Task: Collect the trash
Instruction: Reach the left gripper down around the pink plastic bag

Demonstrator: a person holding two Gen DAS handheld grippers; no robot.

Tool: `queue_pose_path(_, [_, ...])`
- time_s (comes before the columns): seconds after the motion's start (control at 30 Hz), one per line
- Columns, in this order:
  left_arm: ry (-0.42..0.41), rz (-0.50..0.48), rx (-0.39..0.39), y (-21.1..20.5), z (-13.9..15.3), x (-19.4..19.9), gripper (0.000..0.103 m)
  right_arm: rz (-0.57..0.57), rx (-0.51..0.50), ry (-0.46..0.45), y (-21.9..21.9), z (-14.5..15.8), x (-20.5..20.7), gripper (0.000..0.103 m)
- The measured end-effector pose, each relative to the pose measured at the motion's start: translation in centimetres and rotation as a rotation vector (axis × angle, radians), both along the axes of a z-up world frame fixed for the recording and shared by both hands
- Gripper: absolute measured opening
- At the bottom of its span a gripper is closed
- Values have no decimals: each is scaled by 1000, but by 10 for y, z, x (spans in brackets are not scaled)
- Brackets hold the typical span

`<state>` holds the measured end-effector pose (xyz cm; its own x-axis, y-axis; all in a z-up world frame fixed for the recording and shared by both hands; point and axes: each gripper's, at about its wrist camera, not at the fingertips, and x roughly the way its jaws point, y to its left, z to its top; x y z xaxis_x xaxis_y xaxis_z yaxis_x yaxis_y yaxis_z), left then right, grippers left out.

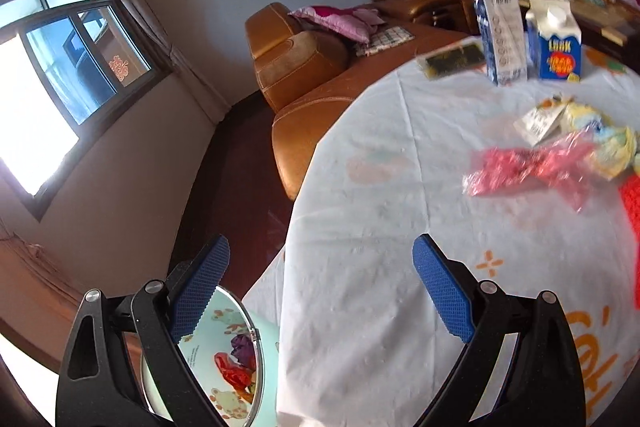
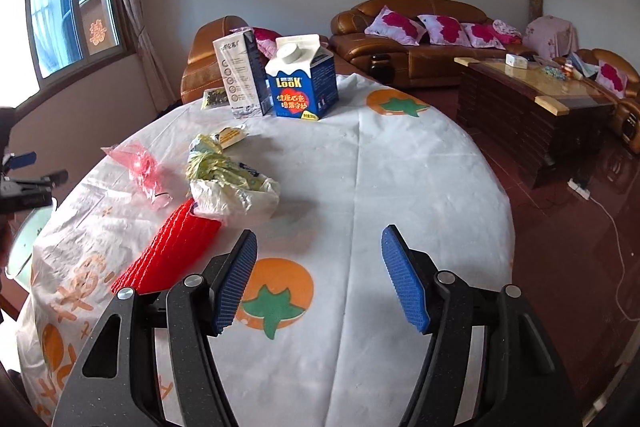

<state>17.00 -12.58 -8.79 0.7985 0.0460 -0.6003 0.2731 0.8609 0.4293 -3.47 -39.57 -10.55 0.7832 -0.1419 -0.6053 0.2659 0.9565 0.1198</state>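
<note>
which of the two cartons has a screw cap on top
The blue Look carton, the shorter one, has a white round cap on its gabled top. The taller white carton beside it shows none.

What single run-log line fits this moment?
left gripper: open, empty | right gripper: open, empty | crumpled pink plastic wrapper: on table

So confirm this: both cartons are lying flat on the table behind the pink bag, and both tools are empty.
Not flat. The right wrist view shows the tall carton and the blue carton standing upright on the table behind the pink bag. Both tools are empty, left and right.
</note>
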Motion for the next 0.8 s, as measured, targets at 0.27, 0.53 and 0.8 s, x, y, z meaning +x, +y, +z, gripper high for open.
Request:
queue_pose_path(0.27, [-27,-161,-71,-90,21,-21,96,-76,-25,-18,-23,8,-11,66])
queue_pose_path(0.53, [18,-206,-12,-147,-5,-10,97,-108,1,-21,-40,2,-17,66])
queue_pose_path(0.8, [36,-83,117,-57,-38,4,97,-132,25,-13,-51,-7,-18,66])
